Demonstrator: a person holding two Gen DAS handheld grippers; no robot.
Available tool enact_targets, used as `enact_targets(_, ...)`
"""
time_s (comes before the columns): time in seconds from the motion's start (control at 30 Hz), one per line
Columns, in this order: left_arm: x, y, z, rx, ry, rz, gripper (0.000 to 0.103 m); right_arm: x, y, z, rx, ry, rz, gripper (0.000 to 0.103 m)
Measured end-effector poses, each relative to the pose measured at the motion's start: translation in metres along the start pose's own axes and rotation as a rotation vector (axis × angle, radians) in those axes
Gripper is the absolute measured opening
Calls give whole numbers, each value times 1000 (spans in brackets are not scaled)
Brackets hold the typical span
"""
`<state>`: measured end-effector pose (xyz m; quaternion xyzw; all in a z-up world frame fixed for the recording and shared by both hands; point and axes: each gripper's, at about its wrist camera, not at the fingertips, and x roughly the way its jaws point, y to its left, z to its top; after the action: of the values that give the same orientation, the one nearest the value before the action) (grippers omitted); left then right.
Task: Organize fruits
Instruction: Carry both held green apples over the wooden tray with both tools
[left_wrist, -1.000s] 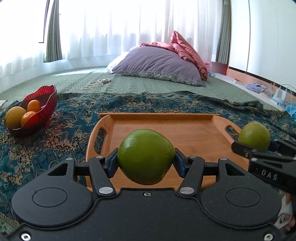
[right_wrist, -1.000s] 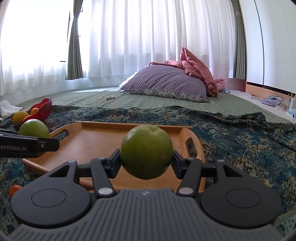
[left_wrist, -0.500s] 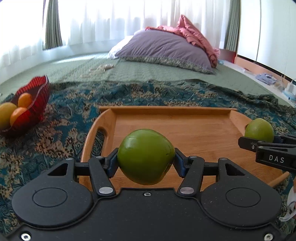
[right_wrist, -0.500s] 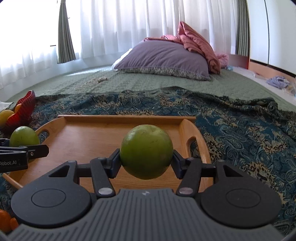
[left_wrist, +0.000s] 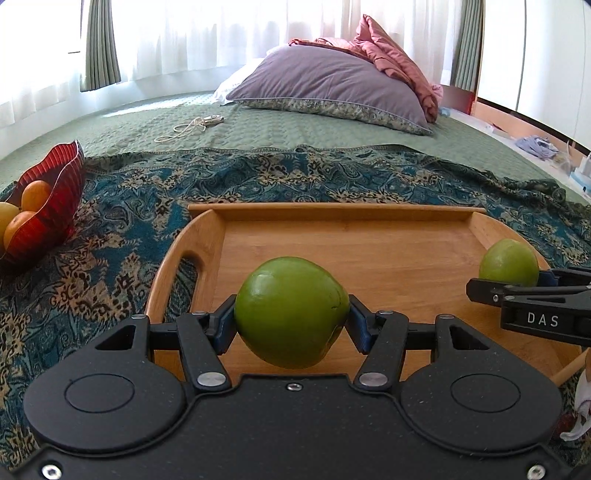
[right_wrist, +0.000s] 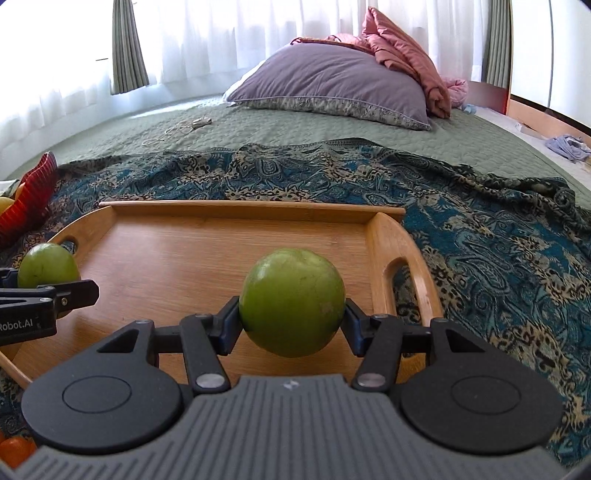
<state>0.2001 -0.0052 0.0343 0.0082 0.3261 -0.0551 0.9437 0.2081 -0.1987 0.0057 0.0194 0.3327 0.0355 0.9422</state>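
My left gripper (left_wrist: 291, 314) is shut on a green fruit (left_wrist: 291, 312) and holds it over the near left part of a wooden tray (left_wrist: 369, 251). My right gripper (right_wrist: 291, 304) is shut on a second green fruit (right_wrist: 291, 302) over the near right part of the same tray (right_wrist: 207, 251). The right gripper's fruit also shows in the left wrist view (left_wrist: 509, 267) at the tray's right side. The left gripper's fruit shows in the right wrist view (right_wrist: 48, 265) at the tray's left handle.
The tray lies on a blue patterned cloth (left_wrist: 122, 240) on a green bed. A red bowl (left_wrist: 55, 206) with orange and yellow fruits stands at the left. An orange fruit (right_wrist: 14, 448) lies near the bottom left. A purple pillow (left_wrist: 332, 85) lies at the back.
Both grippers, each still holding its green fruit, have moved forward and down over the tray. The tray now fills more of both views.
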Motion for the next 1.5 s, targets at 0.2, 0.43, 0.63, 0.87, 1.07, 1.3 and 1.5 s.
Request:
enact_targets(0.2, 4, 3, 3, -17, 8, 7, 57, 6, 2, 2, -2, 22, 3, 59)
enact_targets(0.43, 9, -1, -1, 6, 22, 14, 57, 9, 5, 2, -3, 31, 6, 59)
enact_targets(0.63, 11, -2, -4, 6, 28, 18, 57, 10, 7, 3, -14, 39, 1, 59)
enact_targets(0.87, 14, -1, -6, -4, 40, 25, 57, 8, 8, 2, -12, 40, -2, 59)
enact_targets(1.07, 16, 0, -7, -7, 44, 26, 57, 8, 8, 2, -15, 40, -7, 59)
enact_targets(1.3, 16, 0, -8, -1, 46, 24, 57, 8, 9, 1, -17, 40, -8, 60)
enact_targets(1.5, 15, -1, -8, 3, 49, 21, 58, 6, 8, 0, -16, 39, -11, 61)
